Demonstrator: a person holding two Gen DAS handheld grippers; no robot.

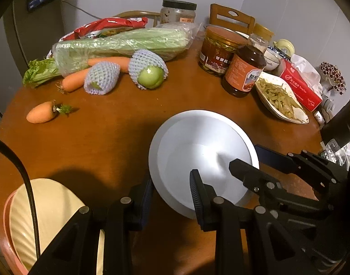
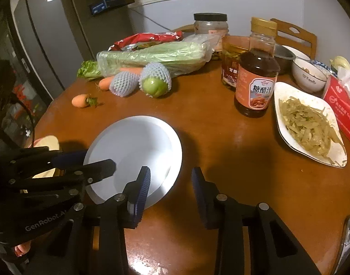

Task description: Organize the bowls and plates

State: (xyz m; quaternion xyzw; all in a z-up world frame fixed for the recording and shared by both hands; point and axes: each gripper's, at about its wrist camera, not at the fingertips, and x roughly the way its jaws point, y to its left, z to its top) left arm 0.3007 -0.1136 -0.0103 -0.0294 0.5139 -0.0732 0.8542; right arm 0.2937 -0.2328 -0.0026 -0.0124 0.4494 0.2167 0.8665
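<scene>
My round brown wooden table (image 1: 110,137) carries everything. Near its front edge lies the round white plate (image 1: 197,151), empty. My left gripper (image 1: 172,190) straddles the plate's near rim, one finger (image 1: 195,188) over the plate, the other (image 1: 142,197) outside; whether it pinches, I cannot tell. My right gripper (image 2: 170,185) straddles the opposite rim, jaws parted, not pressing.
</scene>
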